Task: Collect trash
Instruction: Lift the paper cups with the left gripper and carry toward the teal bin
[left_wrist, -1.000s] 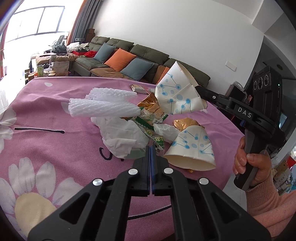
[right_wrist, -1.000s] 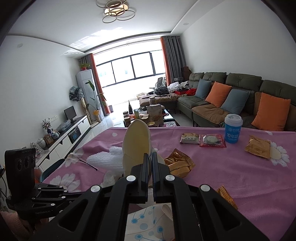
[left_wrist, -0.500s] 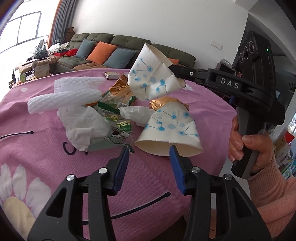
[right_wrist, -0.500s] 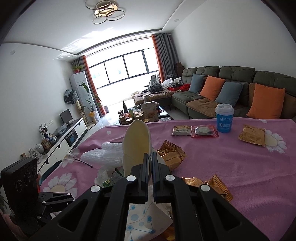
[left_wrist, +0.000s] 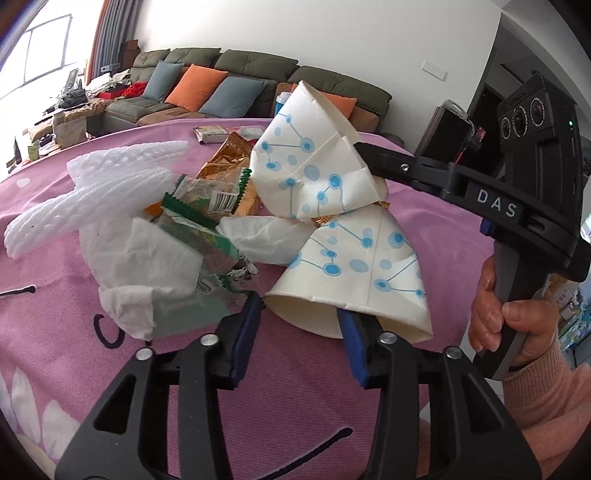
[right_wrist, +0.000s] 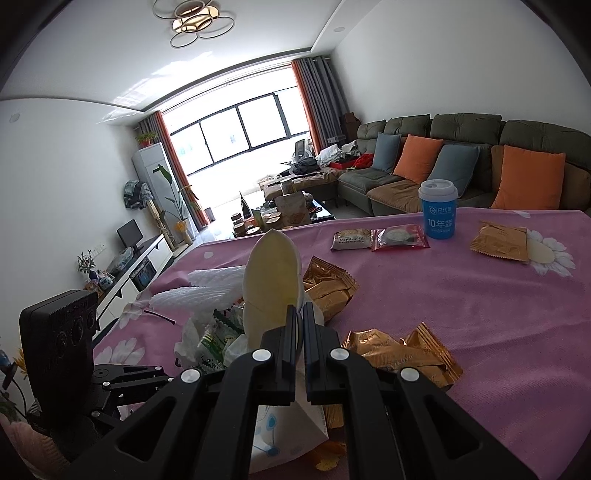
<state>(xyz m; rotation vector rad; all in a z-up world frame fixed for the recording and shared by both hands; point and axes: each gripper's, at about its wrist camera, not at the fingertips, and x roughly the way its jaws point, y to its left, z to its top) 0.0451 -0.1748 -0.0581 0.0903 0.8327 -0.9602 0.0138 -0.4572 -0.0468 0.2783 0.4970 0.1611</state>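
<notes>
Flattened paper cup: white w/ blue dot-line print, creased.

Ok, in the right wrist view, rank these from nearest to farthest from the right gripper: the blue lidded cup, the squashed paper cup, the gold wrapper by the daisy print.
1. Squashed paper cup: pinched in the right gripper, dead ahead.
2. Gold wrapper by the daisy print: far right on the pink cloth.
3. Blue lidded cup: upright near the table's far edge, left of that wrapper. The last two are fairly close to each other.
</notes>
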